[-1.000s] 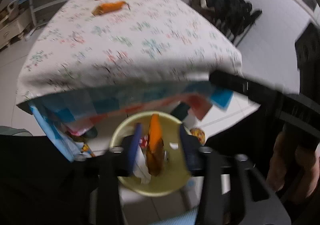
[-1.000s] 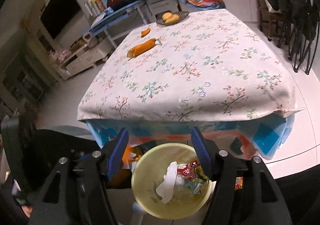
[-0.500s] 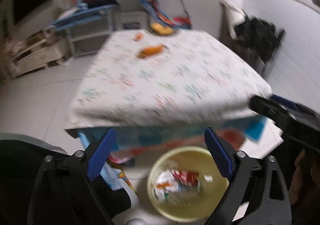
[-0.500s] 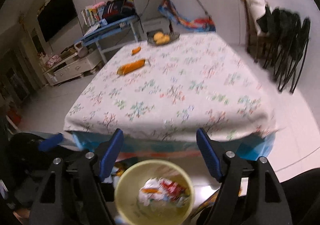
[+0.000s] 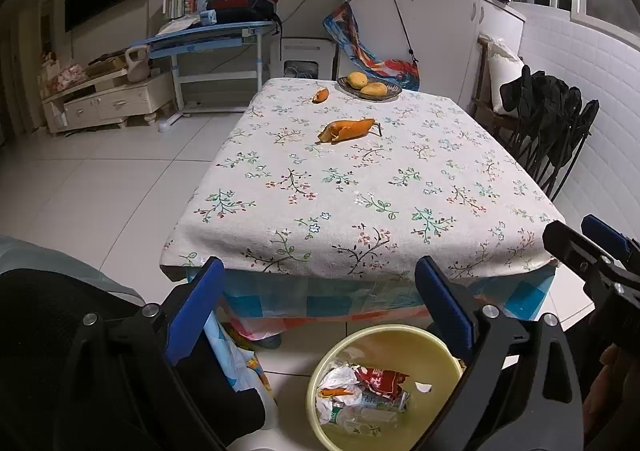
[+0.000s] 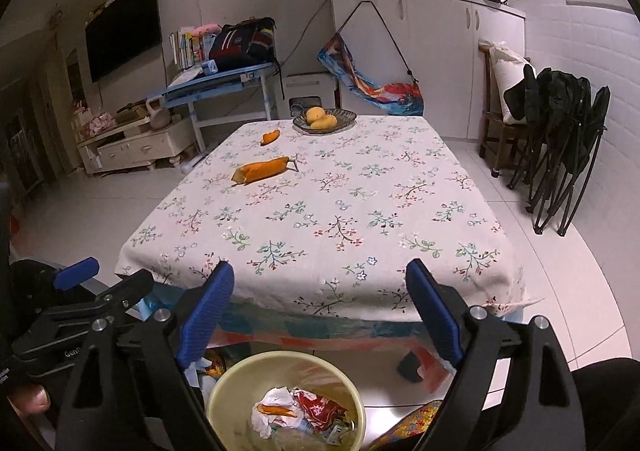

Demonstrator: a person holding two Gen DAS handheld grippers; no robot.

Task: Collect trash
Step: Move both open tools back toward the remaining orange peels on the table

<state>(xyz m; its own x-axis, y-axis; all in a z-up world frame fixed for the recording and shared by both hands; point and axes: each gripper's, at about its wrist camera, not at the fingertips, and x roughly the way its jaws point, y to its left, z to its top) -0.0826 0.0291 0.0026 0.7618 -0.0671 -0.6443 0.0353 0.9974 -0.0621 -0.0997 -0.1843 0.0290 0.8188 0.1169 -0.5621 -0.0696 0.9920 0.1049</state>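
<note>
The left tongs hang released, nothing between the blue pads, just in front of the table. Below them the yellow bin sits on the floor by the table's near edge, holding crumpled paper, a red wrapper and a peel piece. The right tongs are also spread wide and bare. Far up the table lie a big peel and a small peel, near the fruit dish.

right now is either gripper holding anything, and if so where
No. The left gripper and right gripper are both open with nothing between their fingers, above the yellow bin.
</note>
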